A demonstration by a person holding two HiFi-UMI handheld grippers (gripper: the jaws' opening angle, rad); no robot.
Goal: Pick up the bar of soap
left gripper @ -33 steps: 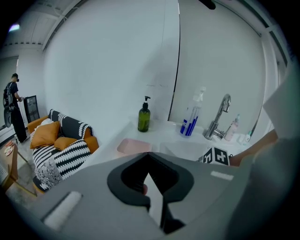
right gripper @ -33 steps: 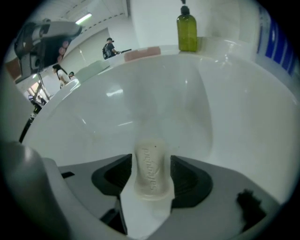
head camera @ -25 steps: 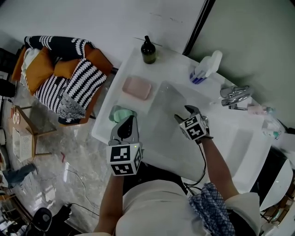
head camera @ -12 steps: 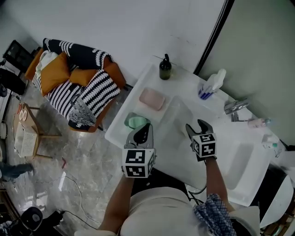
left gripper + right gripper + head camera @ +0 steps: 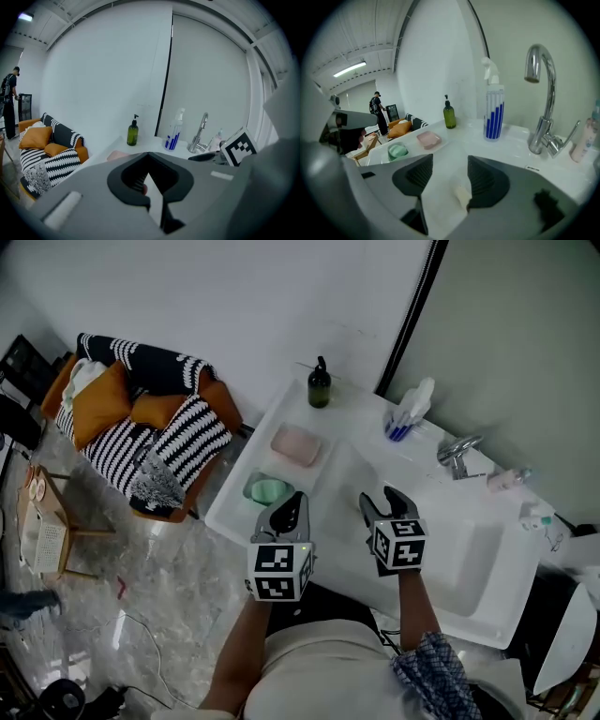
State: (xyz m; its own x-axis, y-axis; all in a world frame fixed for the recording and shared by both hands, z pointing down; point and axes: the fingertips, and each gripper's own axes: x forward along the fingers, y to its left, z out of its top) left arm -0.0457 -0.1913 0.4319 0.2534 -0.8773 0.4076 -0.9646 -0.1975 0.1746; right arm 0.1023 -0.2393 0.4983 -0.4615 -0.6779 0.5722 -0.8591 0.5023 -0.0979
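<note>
On the white worktop [image 5: 361, 423] sit a pink dish [image 5: 296, 444] and dark bottle [image 5: 320, 385]; left gripper [image 5: 294, 501] clenched, right gripper [image 5: 380, 500] spread over the bar of soap [image 5: 461, 196].

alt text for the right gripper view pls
The right tool hangs open over a white sink basin, with a pale cream bar of soap lying between its jaws, ungripped. Behind stand a pink dish, a green dish, a dark green pump bottle, a blue-striped spray bottle and a chrome tap.

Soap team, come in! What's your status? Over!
Left tongs shut, empty. Right tongs open over the white sink basin. Pale cream bar of soap lies in the basin between the open tongs, not gripped. Nothing in the way.
</note>
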